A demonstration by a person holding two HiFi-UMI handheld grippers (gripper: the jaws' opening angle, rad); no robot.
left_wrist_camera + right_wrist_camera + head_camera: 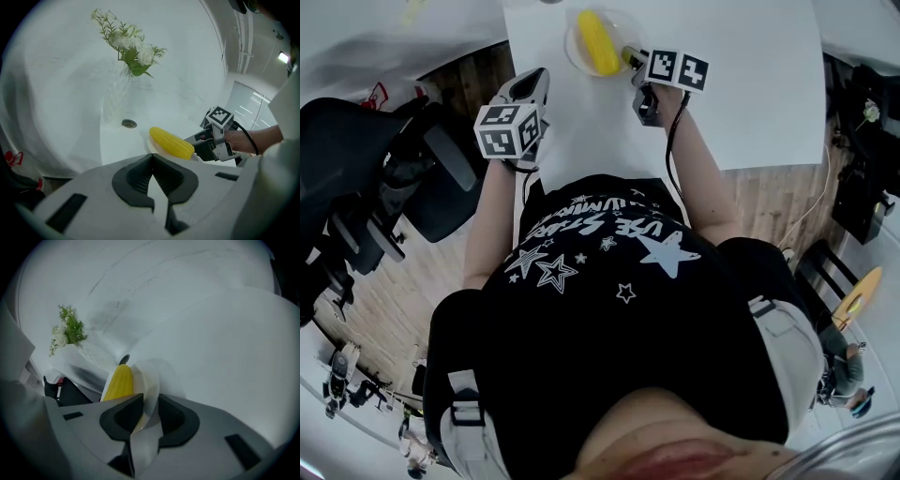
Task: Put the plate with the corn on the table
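My right tongs [149, 400] are released, the plate [151, 380] rim loose between them — corn [119, 383] just left; left tongs [152, 158] clenched, empty.

Both bare forearms reach forward from the torso toward the top of the frame. The left forearm [486, 220] runs almost straight up the left side. Its left gripper [528, 82] sits in the upper left, marker cube [508, 129] facing up, jaws closed tip to tip with nothing between them. The right forearm [701, 173] angles up and inward, a cable trailing along the wrist. The right gripper [630, 58] is at upper centre, further forward than the left. Its jaws are apart, with the plate [151, 380] rim between them and one pad clear of it.
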